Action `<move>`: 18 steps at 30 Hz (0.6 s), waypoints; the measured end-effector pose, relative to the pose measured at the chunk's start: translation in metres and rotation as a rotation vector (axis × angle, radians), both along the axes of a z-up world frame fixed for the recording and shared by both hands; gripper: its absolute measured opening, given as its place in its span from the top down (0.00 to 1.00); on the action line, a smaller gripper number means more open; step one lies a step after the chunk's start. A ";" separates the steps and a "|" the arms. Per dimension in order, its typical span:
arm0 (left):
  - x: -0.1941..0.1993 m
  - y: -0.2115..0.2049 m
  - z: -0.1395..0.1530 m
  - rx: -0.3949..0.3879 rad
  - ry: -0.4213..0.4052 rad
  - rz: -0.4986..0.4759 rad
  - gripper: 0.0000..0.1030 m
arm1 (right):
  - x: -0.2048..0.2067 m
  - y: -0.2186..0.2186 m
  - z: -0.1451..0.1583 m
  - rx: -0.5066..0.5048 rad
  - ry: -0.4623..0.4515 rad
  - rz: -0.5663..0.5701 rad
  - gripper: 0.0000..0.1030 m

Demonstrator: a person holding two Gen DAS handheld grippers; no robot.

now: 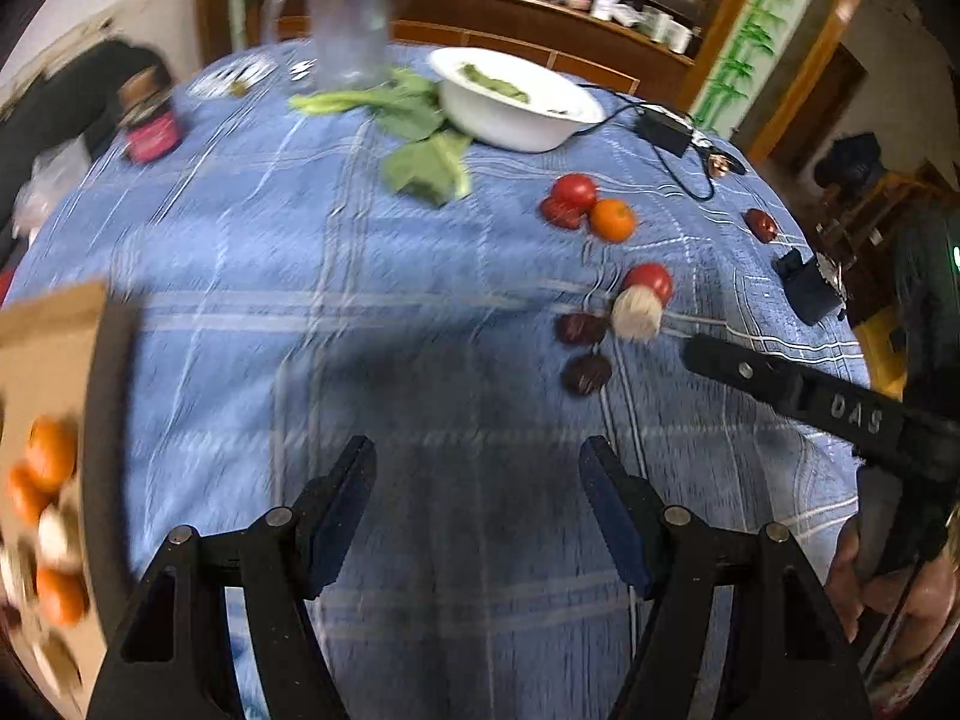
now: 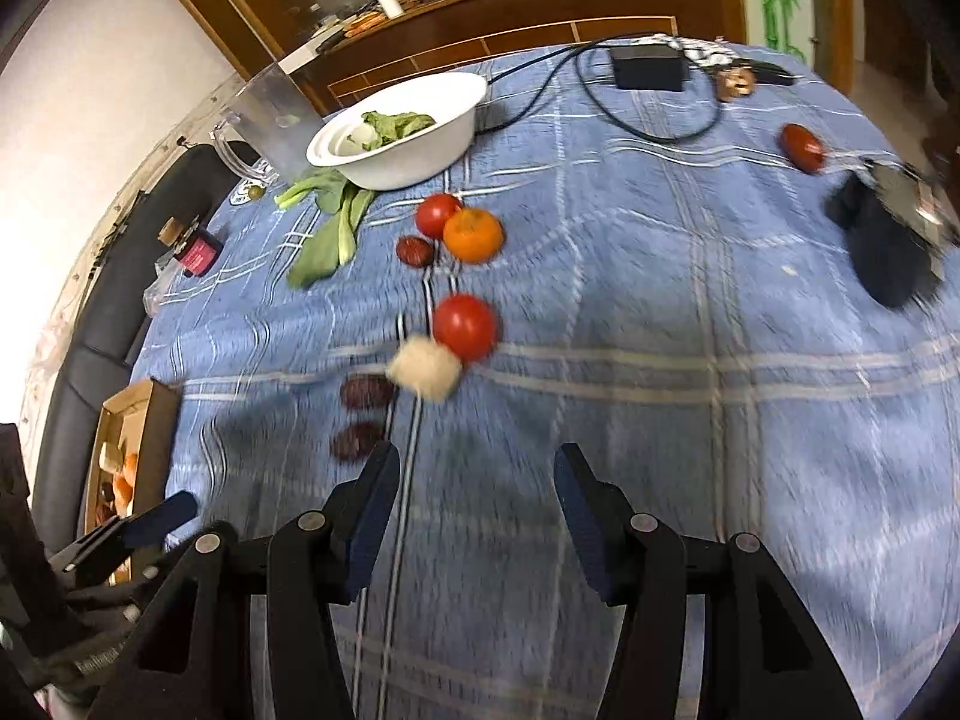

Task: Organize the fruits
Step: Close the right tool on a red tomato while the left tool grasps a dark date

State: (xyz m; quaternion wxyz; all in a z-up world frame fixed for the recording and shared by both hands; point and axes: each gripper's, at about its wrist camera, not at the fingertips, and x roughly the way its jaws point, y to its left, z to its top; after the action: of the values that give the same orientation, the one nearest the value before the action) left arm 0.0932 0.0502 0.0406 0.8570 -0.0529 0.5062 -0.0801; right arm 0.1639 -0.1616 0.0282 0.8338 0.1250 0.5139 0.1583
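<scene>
Loose fruit lies on the blue checked tablecloth [image 1: 300, 252]: a tomato [image 2: 465, 325] touching a pale fuzzy ball [image 2: 425, 369], two dark dates [image 2: 366, 391] in front of them, and farther back a tomato [image 2: 438, 214], an orange [image 2: 473, 233] and a date [image 2: 414, 252] together. A lone red fruit [image 2: 804, 147] sits far right. A cardboard box [image 1: 42, 420] at the left holds oranges [image 1: 51, 453]. My left gripper [image 1: 477, 510] is open and empty over bare cloth. My right gripper [image 2: 477, 510] is open and empty, just short of the dates.
A white bowl [image 2: 408, 138] with greens stands at the back, leafy greens [image 2: 327, 234] beside it. A clear pitcher [image 1: 348, 24], a red jar [image 1: 150, 120], a black adapter with cable [image 2: 648, 67] and a dark object [image 2: 888, 246] at the right edge also stand on the table.
</scene>
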 end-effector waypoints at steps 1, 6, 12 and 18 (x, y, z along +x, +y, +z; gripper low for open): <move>0.006 -0.004 -0.002 0.007 -0.008 -0.013 0.33 | 0.007 0.000 0.000 0.010 -0.004 -0.007 0.44; 0.026 -0.014 -0.009 -0.002 -0.004 -0.047 0.39 | 0.034 0.007 0.005 0.005 -0.032 -0.011 0.44; 0.032 -0.026 -0.018 -0.035 0.019 -0.069 0.39 | 0.058 0.026 -0.010 -0.056 0.003 0.040 0.65; 0.035 -0.028 -0.021 -0.071 0.030 -0.088 0.39 | 0.021 -0.019 0.000 -0.009 0.042 -0.071 0.72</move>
State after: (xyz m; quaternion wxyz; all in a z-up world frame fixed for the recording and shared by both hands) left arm 0.1286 0.0221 0.0198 0.8427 -0.0623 0.5175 -0.1349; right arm 0.1848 -0.1810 0.0278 0.8284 0.1430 0.5273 0.1236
